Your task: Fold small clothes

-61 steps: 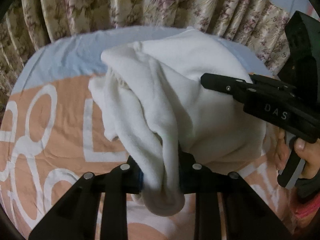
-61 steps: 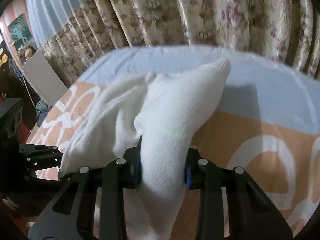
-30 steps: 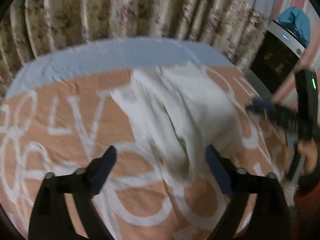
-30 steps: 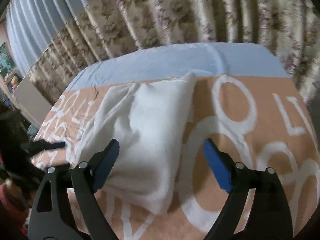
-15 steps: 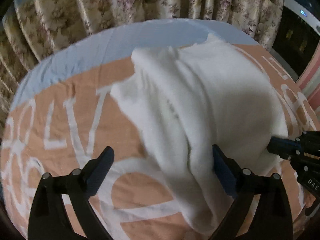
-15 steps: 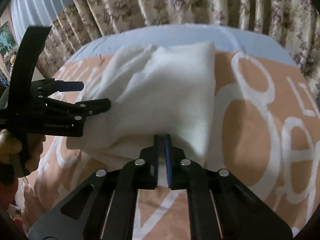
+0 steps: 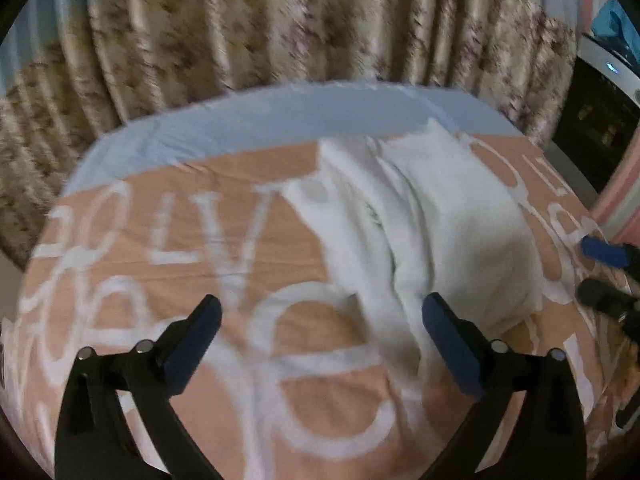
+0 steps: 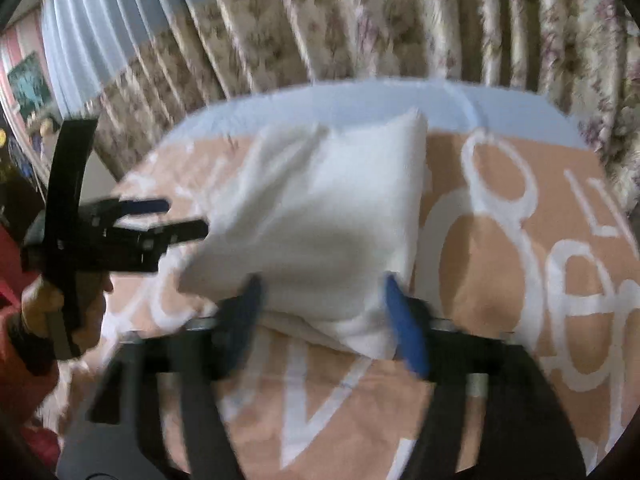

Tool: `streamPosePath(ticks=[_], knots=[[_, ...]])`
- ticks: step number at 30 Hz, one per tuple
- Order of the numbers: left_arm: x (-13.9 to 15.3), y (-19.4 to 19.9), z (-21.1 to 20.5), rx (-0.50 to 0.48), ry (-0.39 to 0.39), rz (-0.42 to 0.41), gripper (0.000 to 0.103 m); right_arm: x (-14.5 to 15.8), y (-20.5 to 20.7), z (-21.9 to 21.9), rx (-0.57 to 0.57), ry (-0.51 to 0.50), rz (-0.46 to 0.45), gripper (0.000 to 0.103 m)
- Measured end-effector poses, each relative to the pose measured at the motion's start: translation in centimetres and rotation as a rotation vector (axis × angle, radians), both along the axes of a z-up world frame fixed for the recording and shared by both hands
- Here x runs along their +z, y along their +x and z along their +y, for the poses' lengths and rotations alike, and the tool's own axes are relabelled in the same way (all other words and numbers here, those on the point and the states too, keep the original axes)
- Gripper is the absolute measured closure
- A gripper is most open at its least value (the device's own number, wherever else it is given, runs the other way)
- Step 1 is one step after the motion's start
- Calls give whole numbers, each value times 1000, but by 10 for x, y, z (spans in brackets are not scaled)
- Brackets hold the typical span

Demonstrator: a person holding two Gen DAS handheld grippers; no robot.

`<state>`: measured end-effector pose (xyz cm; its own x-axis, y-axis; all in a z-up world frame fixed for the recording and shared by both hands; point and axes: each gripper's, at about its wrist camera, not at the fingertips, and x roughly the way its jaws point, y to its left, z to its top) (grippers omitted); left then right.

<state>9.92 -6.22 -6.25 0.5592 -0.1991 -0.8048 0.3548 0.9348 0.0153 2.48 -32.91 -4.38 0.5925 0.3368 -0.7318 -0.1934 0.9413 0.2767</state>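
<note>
A white folded garment [image 7: 424, 220] lies on the orange bedspread with white lettering [image 7: 248, 248]. My left gripper [image 7: 320, 332] is open and empty, hovering to the left of the garment's near end. In the right wrist view the garment [image 8: 328, 220] lies just beyond my right gripper [image 8: 320, 312], which is open with its blue pads either side of the garment's near edge. The left gripper [image 8: 160, 224] shows at the left of that view, beside the garment. The right gripper's fingertips [image 7: 600, 256] show at the right edge of the left wrist view.
A pale blue sheet [image 7: 280, 116] covers the bed's far end, with floral curtains [image 7: 280, 24] behind it. A dark appliance [image 7: 600, 136] stands at the right. A hand [image 8: 44, 300] holds the left gripper's handle.
Both grippers let go of the garment, which now lies on the bed. The right gripper shut briefly at the near edge, then opened again. The left gripper drew back to the left.
</note>
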Motion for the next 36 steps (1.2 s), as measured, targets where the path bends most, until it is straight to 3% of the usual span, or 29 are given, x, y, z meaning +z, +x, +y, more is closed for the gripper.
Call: streamPosePath(ticks=[2,8,12,17,25,31,36], knots=[[12,-15,9,38,-2,-18,2,17,-8,-1,-35,0,-41,3],[26,-54,31,137,-7,-57,2,52,-33,10,-160,-33,-179,3],[25,-79,36,174,-22,-64,2,46,-41,26,-201,-150,-169,3],[40,-107,36,235,28,-165,2,44,-59,33,-270,-216,-200,3],[79,-127,37,254,-16,-235,2,66,-79,33,-349,-211,-205,3],[97,-141,27,319,96,-312,2,84,-90,39,-345,-193,-204,3],[104,-151,18,285,140,-338,2,96,-99,44,-361,-213,-224,3]])
